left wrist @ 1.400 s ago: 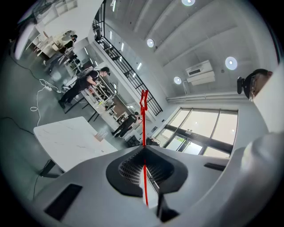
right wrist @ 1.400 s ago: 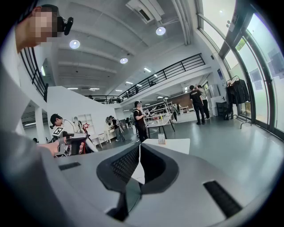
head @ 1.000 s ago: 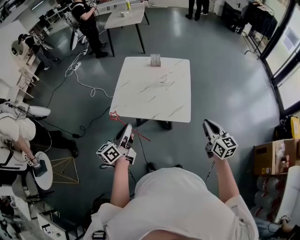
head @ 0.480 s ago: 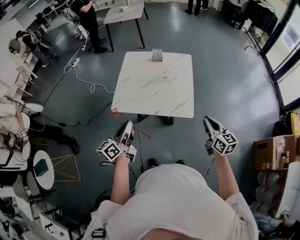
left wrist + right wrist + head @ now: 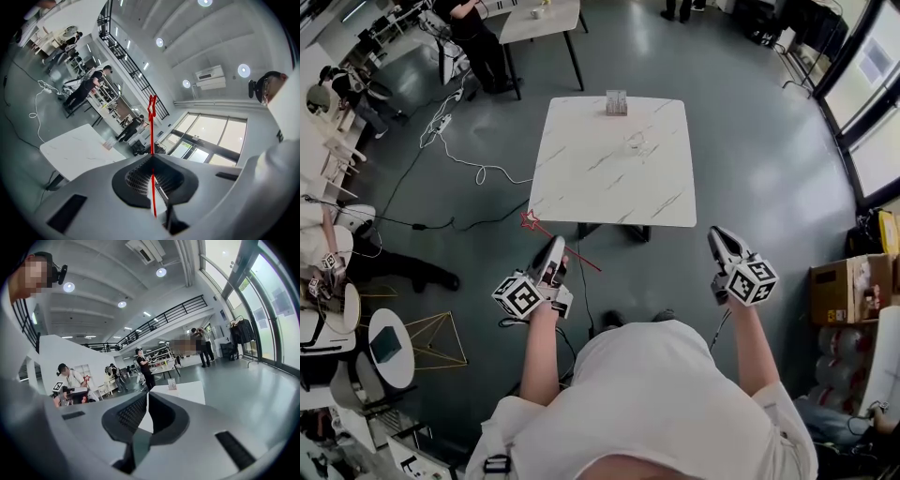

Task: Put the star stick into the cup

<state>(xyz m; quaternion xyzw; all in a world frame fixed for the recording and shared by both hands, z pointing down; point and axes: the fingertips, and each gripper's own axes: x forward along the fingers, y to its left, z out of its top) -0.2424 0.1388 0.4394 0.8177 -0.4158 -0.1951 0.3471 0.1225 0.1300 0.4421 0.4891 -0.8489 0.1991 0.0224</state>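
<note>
Approach to table [image 5: 581, 178] and cup [image 5: 635, 145], now slightly larger at upper centre, brings insertion nearer; left gripper [image 5: 553, 246] clamps star stick [image 5: 538, 227], right gripper [image 5: 717, 234] jaws together, empty.

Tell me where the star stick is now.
The star stick is at the head view's left, clamped in the left gripper, its star close to the table.

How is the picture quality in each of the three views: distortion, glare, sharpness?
Head view: strong fisheye, the floor curves around the white table, evenly lit and sharp; the thin star stick is readable. Left gripper view: dark round vignette, windows washed out, star stick crisp between the fingers. Right gripper view: same vignette, ceiling lights glare, balcony railing bends.
</note>
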